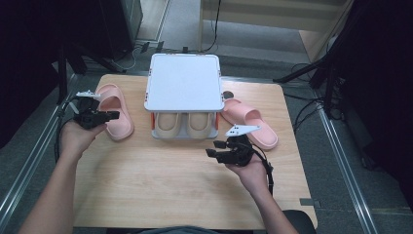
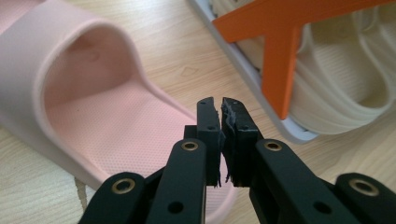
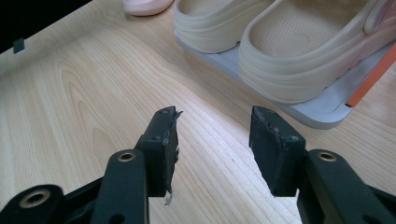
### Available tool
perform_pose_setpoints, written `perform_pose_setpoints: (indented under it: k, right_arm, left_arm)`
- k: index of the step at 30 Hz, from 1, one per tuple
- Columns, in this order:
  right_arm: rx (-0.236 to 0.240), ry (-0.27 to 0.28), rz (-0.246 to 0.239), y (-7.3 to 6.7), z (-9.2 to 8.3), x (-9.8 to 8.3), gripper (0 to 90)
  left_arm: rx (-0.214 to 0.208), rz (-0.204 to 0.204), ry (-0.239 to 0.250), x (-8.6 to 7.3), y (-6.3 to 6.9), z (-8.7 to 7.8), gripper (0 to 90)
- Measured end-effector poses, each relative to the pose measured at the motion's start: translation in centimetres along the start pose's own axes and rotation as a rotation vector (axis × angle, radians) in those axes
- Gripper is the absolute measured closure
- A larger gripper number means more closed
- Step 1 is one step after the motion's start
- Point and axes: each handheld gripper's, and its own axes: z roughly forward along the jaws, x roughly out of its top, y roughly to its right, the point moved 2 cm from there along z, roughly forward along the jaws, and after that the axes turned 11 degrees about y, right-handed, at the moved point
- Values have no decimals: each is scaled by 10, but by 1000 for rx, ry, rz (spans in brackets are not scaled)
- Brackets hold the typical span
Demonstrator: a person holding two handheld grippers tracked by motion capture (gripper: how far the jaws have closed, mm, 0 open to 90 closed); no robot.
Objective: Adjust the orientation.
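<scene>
The pink slipper (image 2: 93, 107) lies on the table just beyond and to the left of the left gripper (image 2: 219, 105), whose jaws are clenched together with nothing between them, their tips poised above the slipper's heel end; in the high view this slipper (image 1: 117, 113) sits at the table's left side with the left gripper (image 1: 111, 116) at its near edge. To the right of those jaws stands a low grey shoe rack (image 2: 261, 88) with orange braces (image 2: 280, 60), holding a pair of cream slippers (image 2: 345, 88) on its bottom shelf. The right gripper (image 3: 214, 128) has its jaws released, wide apart over bare wood, with the cream slippers (image 3: 285, 51) and the rack's grey base (image 3: 322, 112) ahead of them. A second pink slipper (image 1: 251, 123) lies right of the rack, beyond the right gripper (image 1: 213, 148). The table (image 1: 170, 185) is pale wood with clear grain, framed by metal rails, on a grey floor with black stands and cables around. No legible writing shows anywhere.
</scene>
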Motion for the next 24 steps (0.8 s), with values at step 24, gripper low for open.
perform_pose_setpoints:
  k: [24]
  right_arm:
    - [4, -20, -8, -2, 3, -3, 523]
  left_arm:
    - [111, -72, -40, -24, -57, 14, 863]
